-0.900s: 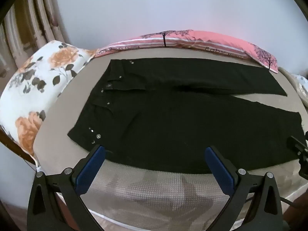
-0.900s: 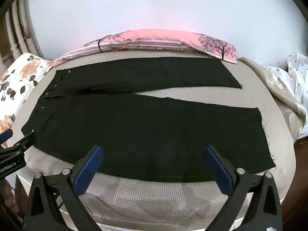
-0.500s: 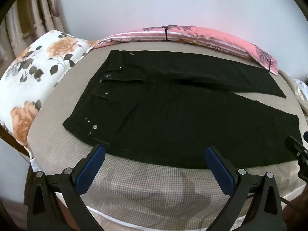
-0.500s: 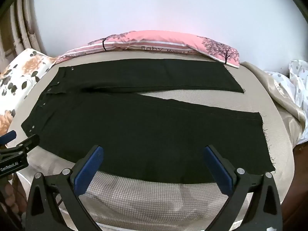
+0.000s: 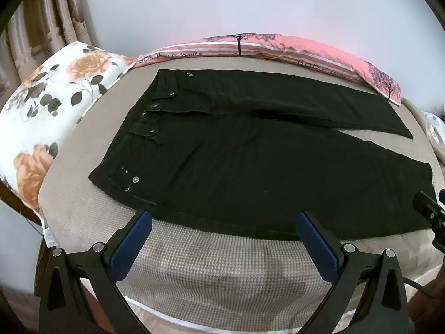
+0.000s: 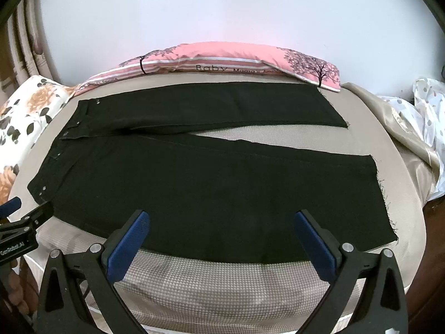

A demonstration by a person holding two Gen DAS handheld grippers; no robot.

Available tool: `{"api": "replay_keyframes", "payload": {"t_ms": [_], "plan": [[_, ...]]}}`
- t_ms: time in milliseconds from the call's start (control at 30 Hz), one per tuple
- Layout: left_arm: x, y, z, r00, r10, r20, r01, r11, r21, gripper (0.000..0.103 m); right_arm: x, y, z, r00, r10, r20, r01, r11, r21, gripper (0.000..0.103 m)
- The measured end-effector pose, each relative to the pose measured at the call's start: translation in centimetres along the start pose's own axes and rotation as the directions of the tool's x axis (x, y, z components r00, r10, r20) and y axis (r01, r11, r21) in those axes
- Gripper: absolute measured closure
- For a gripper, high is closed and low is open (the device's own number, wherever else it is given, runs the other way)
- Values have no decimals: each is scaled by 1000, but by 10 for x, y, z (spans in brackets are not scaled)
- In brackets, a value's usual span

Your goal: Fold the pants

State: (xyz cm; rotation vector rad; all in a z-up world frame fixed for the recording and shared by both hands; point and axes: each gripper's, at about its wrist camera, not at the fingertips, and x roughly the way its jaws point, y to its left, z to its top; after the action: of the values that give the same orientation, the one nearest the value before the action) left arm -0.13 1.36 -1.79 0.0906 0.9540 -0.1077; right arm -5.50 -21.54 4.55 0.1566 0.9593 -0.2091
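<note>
Both claws have pulled back slightly from the black pants, which lie flat on the bed, legs spread; left claw and right claw wide open, empty

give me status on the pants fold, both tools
Left tool open, empty. Right tool open, empty. Black pants flat on bed, legs apart, unfolded. Nothing in the way.

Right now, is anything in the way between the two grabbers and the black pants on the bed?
Nothing visible. The black denim pants lie flat and bare on the beige checked bed cover. Only that cover shows between them and the open left hand-held gripper and open right hand-held gripper.
</note>
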Motion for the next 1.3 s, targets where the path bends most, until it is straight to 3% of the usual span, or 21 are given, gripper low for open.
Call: {"api": "replay_keyframes", "payload": {"t_ms": [1300], "plan": [[8,7,-5,999,1,-36,-1,1000,-21,0,9,4,-1,1000,-7,-21,7,1000,-9,0]]}}
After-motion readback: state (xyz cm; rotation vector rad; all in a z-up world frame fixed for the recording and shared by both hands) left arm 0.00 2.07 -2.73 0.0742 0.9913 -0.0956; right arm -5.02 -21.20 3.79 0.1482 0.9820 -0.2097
